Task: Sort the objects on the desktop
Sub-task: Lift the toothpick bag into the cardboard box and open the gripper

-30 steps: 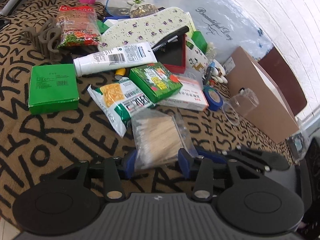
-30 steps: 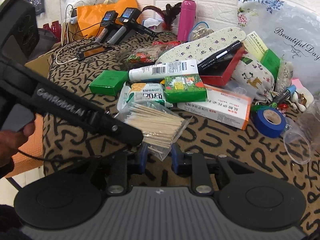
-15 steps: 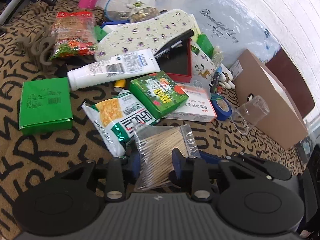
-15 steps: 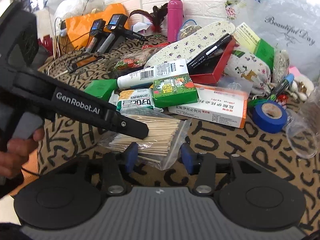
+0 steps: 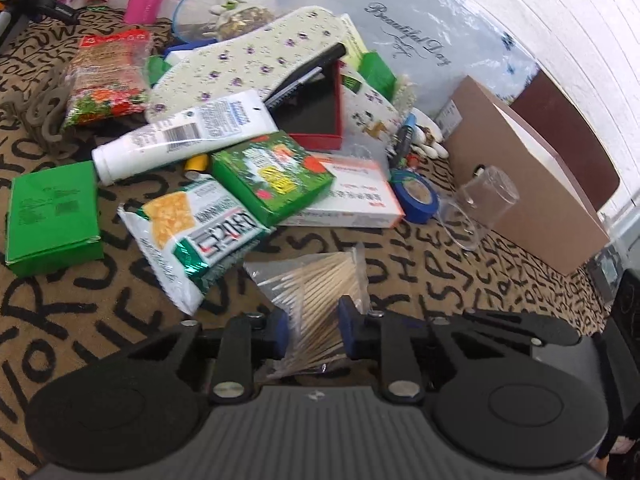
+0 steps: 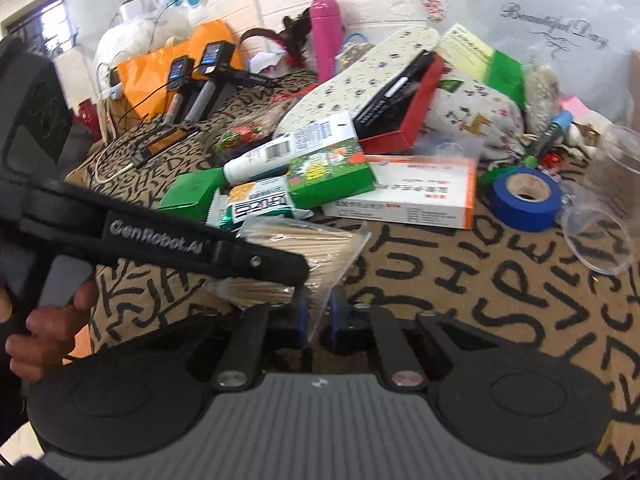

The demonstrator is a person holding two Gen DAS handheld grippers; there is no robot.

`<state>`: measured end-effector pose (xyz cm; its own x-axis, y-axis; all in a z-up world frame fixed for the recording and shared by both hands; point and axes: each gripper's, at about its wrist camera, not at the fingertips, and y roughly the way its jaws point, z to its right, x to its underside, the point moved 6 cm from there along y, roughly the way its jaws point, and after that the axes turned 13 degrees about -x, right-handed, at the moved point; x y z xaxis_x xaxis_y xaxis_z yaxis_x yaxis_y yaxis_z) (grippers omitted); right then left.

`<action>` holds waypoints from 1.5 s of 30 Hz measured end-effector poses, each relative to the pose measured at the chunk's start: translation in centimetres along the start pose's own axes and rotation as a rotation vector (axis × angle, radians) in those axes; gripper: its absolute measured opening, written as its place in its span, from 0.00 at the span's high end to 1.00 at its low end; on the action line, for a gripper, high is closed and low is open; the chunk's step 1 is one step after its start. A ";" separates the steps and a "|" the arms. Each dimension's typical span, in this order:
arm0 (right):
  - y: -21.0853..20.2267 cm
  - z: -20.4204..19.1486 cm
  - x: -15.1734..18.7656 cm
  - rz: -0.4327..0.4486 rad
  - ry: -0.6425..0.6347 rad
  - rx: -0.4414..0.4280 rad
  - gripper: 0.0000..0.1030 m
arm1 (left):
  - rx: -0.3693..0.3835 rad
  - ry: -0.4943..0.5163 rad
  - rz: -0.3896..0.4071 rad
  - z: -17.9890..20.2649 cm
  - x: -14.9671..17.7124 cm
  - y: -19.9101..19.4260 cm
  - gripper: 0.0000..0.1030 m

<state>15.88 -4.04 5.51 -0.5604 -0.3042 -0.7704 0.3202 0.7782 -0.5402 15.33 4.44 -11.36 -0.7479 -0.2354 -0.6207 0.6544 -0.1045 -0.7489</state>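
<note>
Clear bag of wooden sticks (image 5: 316, 304), pinched between left tool (image 5: 313, 330), right tool (image 6: 318, 316)

Bright daylight, soft shadows; slight motion blur both views; strong fisheye bend at edges, dark corners.

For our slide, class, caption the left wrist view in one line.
Left gripper clamps a clear bag of wooden sticks above the letter-print tablecloth, cluttered with boxes and packets.
</note>
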 end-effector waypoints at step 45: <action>-7.7 4.8 0.6 0.189 0.096 0.137 0.92 | 0.085 0.164 0.059 8.8 -1.6 -0.6 0.81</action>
<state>16.73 -12.82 7.61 -0.5487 -0.1013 -0.8299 0.5231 0.7328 -0.4353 17.17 -3.59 -7.87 -0.7116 -0.0839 -0.6976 0.6994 -0.1785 -0.6920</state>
